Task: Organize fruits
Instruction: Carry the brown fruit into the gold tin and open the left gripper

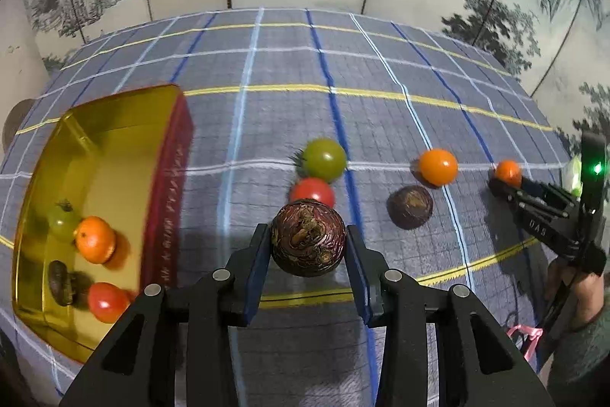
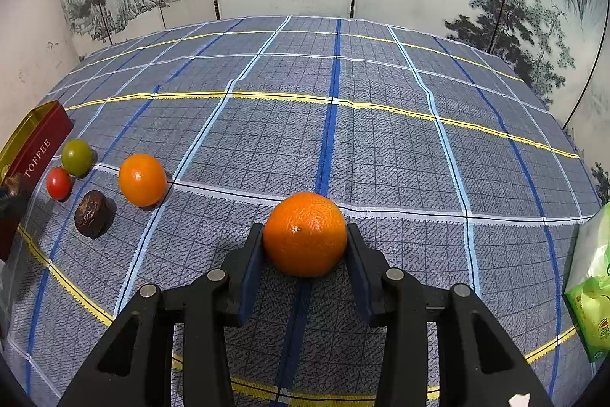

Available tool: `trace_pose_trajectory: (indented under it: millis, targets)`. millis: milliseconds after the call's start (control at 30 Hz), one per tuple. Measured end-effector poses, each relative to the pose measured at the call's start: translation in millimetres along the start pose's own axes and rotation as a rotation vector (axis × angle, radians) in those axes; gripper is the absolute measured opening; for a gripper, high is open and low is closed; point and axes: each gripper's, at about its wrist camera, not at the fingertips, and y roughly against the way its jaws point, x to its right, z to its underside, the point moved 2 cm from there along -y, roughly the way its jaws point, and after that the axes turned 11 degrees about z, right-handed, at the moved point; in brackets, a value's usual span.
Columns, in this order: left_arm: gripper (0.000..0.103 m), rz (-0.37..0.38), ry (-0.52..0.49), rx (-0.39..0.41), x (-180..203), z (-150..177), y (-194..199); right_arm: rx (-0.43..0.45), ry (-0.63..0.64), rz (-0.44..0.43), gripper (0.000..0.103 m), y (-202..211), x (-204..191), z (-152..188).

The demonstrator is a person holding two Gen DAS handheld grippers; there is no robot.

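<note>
A: What does the left gripper [image 1: 308, 243] have?

B: Its two blue pads pinch a dark, wrinkled purple-brown fruit [image 1: 308, 237], a passion fruit by the look of it, one pad on each side. It seems to hang clear of the checked tablecloth [image 1: 381, 71], though I cannot be sure.

A: And the right gripper [image 2: 305, 242]?

B: Clamped on a mandarin [image 2: 305, 234], pads against both flanks. From its wrist camera, the mandarin sits low, at or just above the cloth; I cannot tell whether it touches.

A: Where is the tin?

B: The gold-lined red tin [image 1: 167, 185] stands at the left of the cloth, open, with "TOFFEE" on its side. Inside lie a green tomato [image 1: 61, 222], an orange mandarin [image 1: 94, 239] touching it, a dark fruit [image 1: 61, 282] and a red tomato [image 1: 108, 301].

A: What is loose on the cloth?

B: A green tomato [image 1: 325, 158] with a red tomato [image 1: 312, 192] just beside it, right of the tin. Farther right, a second dark wrinkled fruit [image 1: 410, 206] and another mandarin [image 1: 438, 166] near it. A green packet [image 2: 591, 285] lies at the right edge.
</note>
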Motion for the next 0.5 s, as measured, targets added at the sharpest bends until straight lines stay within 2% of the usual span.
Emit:
trace_pose_trajectory:
  millis: [233,500]
  targets:
    - [0.04,-0.023,0.034,0.033,-18.8,-6.0,19.8,0.0,0.0,0.0,0.039,-0.1,0.0,0.0]
    - [0.04,-0.084,0.073,0.063,-49.5,-8.6,39.2,0.0,0.0,0.0,0.039,0.1,0.0,0.0]
